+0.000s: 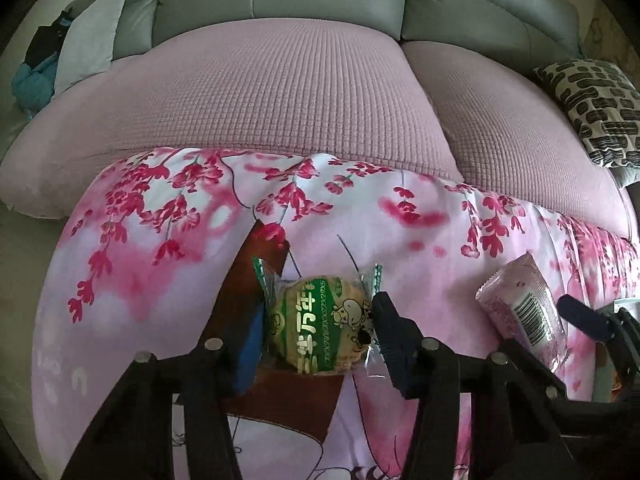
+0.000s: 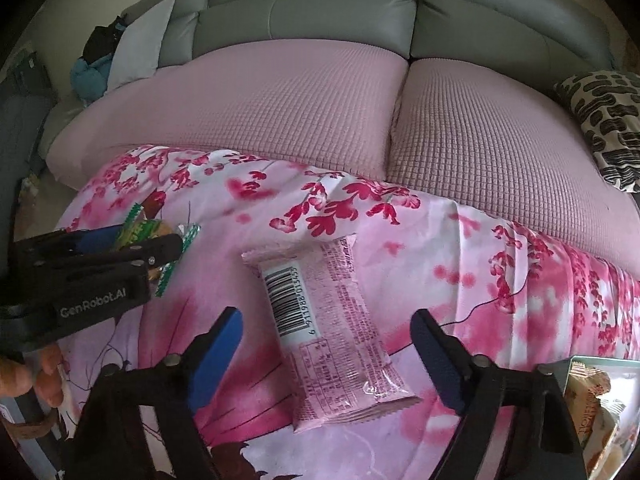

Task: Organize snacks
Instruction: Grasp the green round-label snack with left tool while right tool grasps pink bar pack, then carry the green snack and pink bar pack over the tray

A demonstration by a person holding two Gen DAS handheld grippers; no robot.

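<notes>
On the cloth: we see two wrapped snacks lying on a pink floral sheet in front of a sofa.
Left gripper: we see its blue pads pinching the green cracker pack, one pad on each side.
Right gripper: we see its jaws spread, straddling the pink bar; neither pad touches the wrapper.
Pink bar: lies flat, barcode up, just right of the cracker pack.
Box: at the right edge, holding more packets.
Hand: fingers wrap the left gripper's handle.
</notes>
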